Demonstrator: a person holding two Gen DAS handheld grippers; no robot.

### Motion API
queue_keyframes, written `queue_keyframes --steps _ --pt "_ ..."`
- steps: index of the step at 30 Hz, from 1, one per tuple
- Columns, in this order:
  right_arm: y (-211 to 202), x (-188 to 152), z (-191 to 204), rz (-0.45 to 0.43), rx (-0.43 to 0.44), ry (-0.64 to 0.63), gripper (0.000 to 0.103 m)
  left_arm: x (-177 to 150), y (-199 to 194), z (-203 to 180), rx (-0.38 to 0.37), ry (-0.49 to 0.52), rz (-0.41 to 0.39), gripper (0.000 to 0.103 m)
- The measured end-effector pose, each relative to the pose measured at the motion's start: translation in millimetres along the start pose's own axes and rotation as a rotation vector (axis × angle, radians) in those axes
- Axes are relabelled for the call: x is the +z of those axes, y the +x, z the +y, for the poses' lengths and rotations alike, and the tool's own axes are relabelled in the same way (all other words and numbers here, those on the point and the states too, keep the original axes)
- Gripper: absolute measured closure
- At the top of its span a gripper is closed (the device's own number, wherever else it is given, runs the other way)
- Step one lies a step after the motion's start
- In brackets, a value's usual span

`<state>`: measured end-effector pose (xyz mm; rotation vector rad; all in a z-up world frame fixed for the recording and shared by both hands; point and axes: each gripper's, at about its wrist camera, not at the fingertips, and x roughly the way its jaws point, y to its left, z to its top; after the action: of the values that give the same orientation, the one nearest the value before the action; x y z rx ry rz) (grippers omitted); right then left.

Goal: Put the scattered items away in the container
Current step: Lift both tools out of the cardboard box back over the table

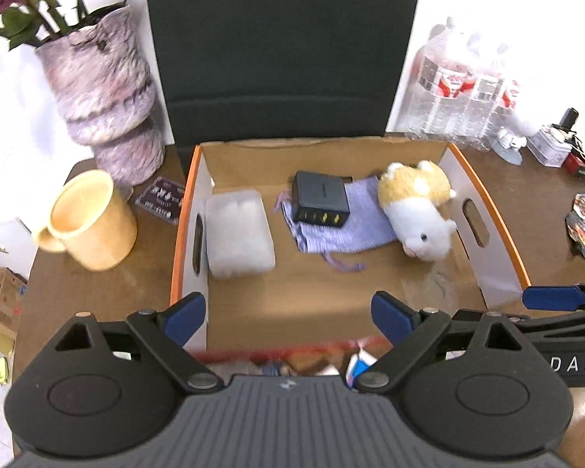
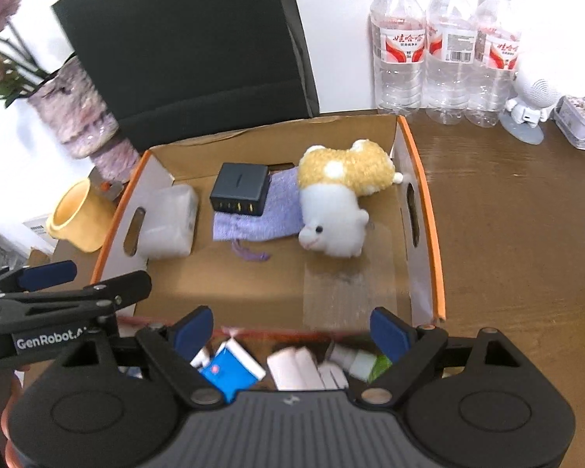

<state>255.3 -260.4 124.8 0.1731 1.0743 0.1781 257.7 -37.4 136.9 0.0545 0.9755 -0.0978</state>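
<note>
Two claws open, left claw (image 1: 288, 314), right claw (image 2: 291, 329); box (image 1: 487, 210), one plush (image 1: 417, 210); three bottles (image 2: 444, 46)

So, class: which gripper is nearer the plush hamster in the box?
Right. The right gripper is open at the box's near edge, roughly below the hamster. The left gripper, also open, sits further to the left, toward the plastic case.

left gripper (image 2: 46, 273) arm, 9 o'clock: "GenRobot.A" | right gripper (image 1: 552, 298) arm, 3 o'clock: "DAS" | water bottles (image 2: 444, 50), 1 o'clock: labels unreadable
</note>
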Motion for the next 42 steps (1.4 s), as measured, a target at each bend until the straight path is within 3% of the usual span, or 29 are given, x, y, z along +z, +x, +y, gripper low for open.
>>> queue_keyframes --steps 7,13,19,25,30,36,39,42 --pt "-25.5 -38.9 4.7 -0.023 0.034 -0.005 0.016 -35.3 -31.6 -0.5 -0.017 0.001 -0.033 0.009" --pt "-47.0 -75.3 17.0 -0.066 -0.003 -0.056 0.016 -72.4 -49.2 -1.7 -0.007 -0.032 -0.065 0.009" --pt "-65.8 -135.5 23.5 -0.207 -0.032 -0.105 0.016 -135.7 -70.7 -6.4 0.016 -0.046 -0.201 0.004" --pt "-60.7 -204.2 21.5 -0.235 -0.011 -0.128 0.016 -204.7 -72.0 -8.4 0.025 -0.061 -0.237 0.004" --pt "-59.0 -248.9 22.5 -0.315 0.016 -0.130 0.016 -245.3 -79.9 -7.9 0.039 -0.042 -0.355 0.003" --pt "-48.4 -286.8 17.6 -0.428 0.084 -0.139 0.007 -282.3 -80.5 7.6 -0.036 -0.097 -0.446 0.000" --pt "-46.1 -299.5 20.5 -0.455 0.070 -0.166 0.007 -295.6 -76.8 12.9 -0.058 -0.167 -0.441 0.000" --pt "-36.9 -310.3 23.3 -0.428 0.015 -0.230 0.007 -305.0 -74.3 10.3 -0.026 -0.140 -0.449 0.000"
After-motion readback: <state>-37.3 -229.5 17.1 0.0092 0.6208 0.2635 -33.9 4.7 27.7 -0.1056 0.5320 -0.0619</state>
